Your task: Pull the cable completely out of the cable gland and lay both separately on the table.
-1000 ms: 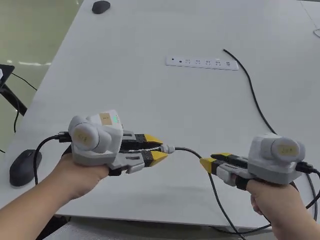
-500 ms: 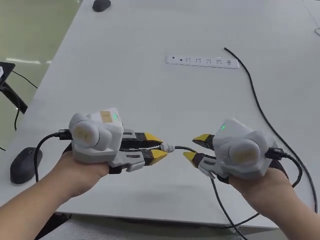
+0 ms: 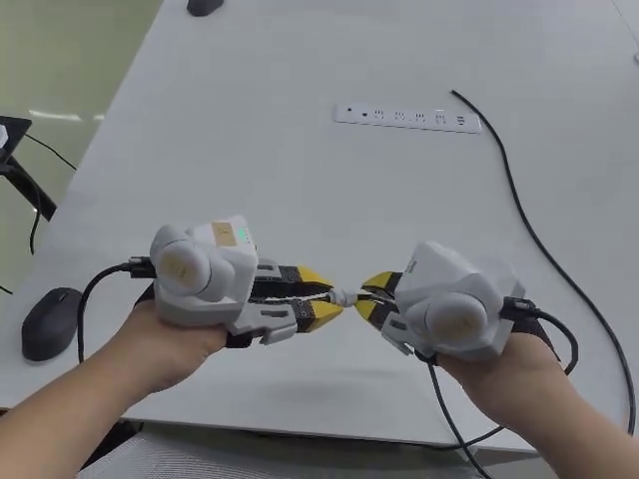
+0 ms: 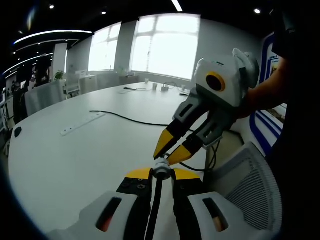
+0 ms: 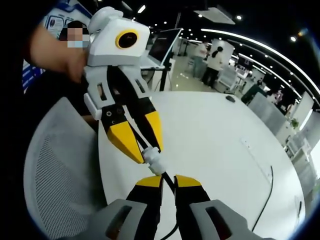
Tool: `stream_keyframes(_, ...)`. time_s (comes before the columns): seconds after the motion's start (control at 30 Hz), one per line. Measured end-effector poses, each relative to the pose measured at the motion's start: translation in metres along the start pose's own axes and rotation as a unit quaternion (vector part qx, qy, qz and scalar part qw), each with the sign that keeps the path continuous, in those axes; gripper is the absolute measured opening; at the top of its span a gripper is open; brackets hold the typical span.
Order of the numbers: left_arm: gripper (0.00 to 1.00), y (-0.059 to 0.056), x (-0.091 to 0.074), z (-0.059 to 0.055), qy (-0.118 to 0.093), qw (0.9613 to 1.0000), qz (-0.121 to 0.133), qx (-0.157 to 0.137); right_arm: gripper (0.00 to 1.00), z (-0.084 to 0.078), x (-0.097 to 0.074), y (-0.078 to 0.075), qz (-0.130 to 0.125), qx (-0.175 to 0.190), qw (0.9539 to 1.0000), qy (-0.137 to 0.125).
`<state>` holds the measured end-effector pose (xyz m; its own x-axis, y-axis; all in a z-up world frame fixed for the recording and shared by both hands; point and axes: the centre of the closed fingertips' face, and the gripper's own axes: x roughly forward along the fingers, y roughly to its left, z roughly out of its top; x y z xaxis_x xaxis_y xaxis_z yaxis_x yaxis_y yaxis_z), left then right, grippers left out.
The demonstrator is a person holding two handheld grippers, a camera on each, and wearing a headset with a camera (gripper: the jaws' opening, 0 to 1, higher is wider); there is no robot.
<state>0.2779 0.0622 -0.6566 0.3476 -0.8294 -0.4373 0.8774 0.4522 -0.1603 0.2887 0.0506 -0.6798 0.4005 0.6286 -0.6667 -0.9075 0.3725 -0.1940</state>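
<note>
Above the near edge of the white table point(image 3: 300, 150), my left gripper point(image 3: 334, 297) is shut on the small white cable gland point(image 3: 342, 296). The gland point(image 4: 161, 169) sits between its yellow tips point(image 4: 140, 174). A black cable point(image 3: 442, 409) leaves the gland to the right and hangs down past the table edge. My right gripper point(image 3: 367, 296) faces the left one tip to tip and is shut on the cable point(image 5: 168, 179) just behind the gland point(image 5: 154, 160). The left gripper point(image 5: 145, 150) comes into the right gripper view from the upper left, and the right gripper point(image 4: 167, 152) into the left gripper view.
A white power strip point(image 3: 407, 118) lies farther back on the table, with a black cord point(image 3: 519, 210) running toward the right edge. One dark mouse point(image 3: 50, 321) sits at the left and another point(image 3: 205, 5) at the far end. A mesh chair point(image 4: 250, 185) stands below the grippers.
My right gripper has swung left along the cable, from well apart to right beside the gland, and closed on the cable there. The left gripper has stayed shut on the gland.
</note>
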Motion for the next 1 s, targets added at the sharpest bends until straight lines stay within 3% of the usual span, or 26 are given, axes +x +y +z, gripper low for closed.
stream_keyframes(0.07,0.15,0.0,0.0,0.0,0.0,1.0,-0.001,0.003,0.03,0.0,0.0,-0.001,-0.002,0.0,1.0,-0.002)
stream_keyframes(0.37,0.15,0.003,0.0,0.003,-0.003,1.0,-0.002,0.002,0.02,-0.01,-0.002,-0.01,-0.012,0.064,0.9979,-0.004)
stream_keyframes(0.53,0.15,0.003,0.001,0.004,-0.004,1.0,-0.002,0.004,0.03,-0.02,-0.003,-0.013,-0.01,0.137,0.9904,-0.006)
stream_keyframes(0.63,0.15,0.004,0.001,0.004,-0.002,1.0,-0.004,0.005,0.02,-0.027,-0.002,-0.015,-0.01,0.154,0.988,-0.004)
stream_keyframes(0.77,0.15,0.004,0.001,0.003,0.0,1.0,-0.005,0.005,0.02,-0.04,-0.002,-0.016,-0.011,0.213,0.9771,-0.001)
stream_keyframes(0.83,0.15,0.004,0.0,0.004,0.0,1.0,-0.005,0.005,0.02,-0.048,-0.002,-0.018,-0.012,0.254,0.9672,-0.003)
stream_keyframes(0.9,0.15,0.004,0.0,0.004,-0.001,1.0,-0.006,0.006,0.02,-0.057,-0.002,-0.018,-0.005,0.315,0.9489,-0.004)
stream_keyframes(0.97,0.15,0.005,-0.001,0.004,-0.001,1.0,-0.004,0.006,0.02,-0.065,-0.002,-0.019,-0.005,0.353,0.9356,-0.002)
stream_keyframes(1.0,0.15,0.005,-0.001,0.004,-0.001,1.0,-0.004,0.006,0.02,-0.07,-0.002,-0.018,-0.001,0.378,0.926,-0.001)
